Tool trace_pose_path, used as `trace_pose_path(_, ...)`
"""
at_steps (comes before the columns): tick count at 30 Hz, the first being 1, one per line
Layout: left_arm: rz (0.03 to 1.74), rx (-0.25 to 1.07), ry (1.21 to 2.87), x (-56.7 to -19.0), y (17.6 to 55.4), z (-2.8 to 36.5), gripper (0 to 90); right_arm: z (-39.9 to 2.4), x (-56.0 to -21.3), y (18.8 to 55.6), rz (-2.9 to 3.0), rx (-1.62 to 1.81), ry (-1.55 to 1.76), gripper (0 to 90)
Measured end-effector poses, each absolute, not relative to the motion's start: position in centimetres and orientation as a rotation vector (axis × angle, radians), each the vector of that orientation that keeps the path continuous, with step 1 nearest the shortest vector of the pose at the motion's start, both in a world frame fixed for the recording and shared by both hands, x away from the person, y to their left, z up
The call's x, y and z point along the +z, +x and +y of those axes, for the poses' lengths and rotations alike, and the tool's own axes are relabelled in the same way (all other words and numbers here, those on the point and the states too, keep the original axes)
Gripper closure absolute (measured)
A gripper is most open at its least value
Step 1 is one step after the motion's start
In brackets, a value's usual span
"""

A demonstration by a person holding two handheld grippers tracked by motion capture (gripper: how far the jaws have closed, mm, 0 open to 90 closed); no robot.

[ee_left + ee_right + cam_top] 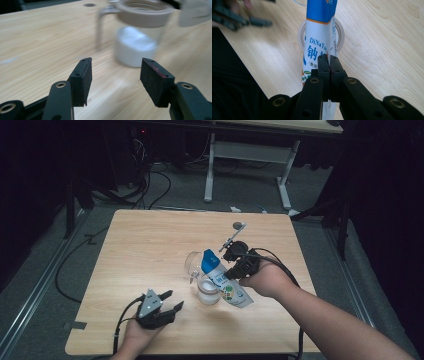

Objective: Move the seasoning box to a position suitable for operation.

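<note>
Evidently, a soft salt pouch [223, 277] is held tilted over a clear glass jar [207, 291] on the bench [145, 245], pinched flat by the right gripper [231, 275]. Being limp and light, it is best gripped at its seam. The left gripper [172, 302] is kept released, nothing between its jaws.

Light falls from above on the pale table [150, 250]; the room around is dark. Ahead of the left gripper [115, 75] the glass jar [140, 32] is blurred; its pads are sharp.
</note>
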State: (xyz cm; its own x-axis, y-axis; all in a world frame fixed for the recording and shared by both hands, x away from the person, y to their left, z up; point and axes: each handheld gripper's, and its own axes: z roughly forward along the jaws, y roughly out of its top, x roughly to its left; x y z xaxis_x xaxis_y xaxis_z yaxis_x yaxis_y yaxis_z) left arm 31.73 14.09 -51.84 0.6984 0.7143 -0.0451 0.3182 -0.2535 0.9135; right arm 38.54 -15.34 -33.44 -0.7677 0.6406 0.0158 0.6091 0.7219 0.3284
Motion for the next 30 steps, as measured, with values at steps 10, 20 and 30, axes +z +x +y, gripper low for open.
trace_pose_path(10, 0.971, 0.455, 1.787, -52.7, 32.2, 18.6, 43.3, -15.4, -33.5, 38.5, 2.821, 0.475, 1.024, 89.6)
trace_pose_path(20, 1.003, 0.455, 1.746, -52.8, 32.4, 19.2, 43.4, -16.1, -33.4, 38.2, 2.809, 0.47, 1.032, 89.6)
trace_pose_path(30, 0.99, 0.458, 1.749, -52.7, 32.4, 19.3, 43.3, -16.9, -33.5, 38.1, 2.796, 0.465, 1.046, 89.6)
